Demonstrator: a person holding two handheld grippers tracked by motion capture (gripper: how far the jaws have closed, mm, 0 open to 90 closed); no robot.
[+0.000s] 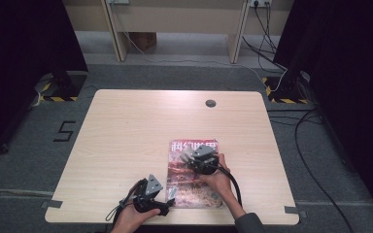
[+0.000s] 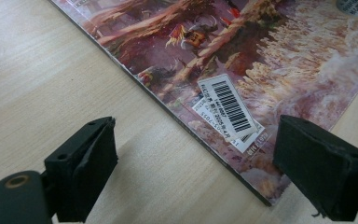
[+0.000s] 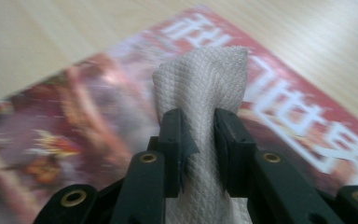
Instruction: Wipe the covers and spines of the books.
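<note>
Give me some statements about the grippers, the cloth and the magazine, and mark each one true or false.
1. The right gripper is shut on a white cloth. True.
2. The left gripper holds the magazine by its corner. False: its jaws stand open, one on each side of the corner, gripping nothing.
3. The magazine lies flat on the wooden table. True.
4. The cloth is held over the bare table, far from the magazine. False: it is over the magazine's cover, near the title.
5. A barcode label sits near the magazine's corner. True.
</note>
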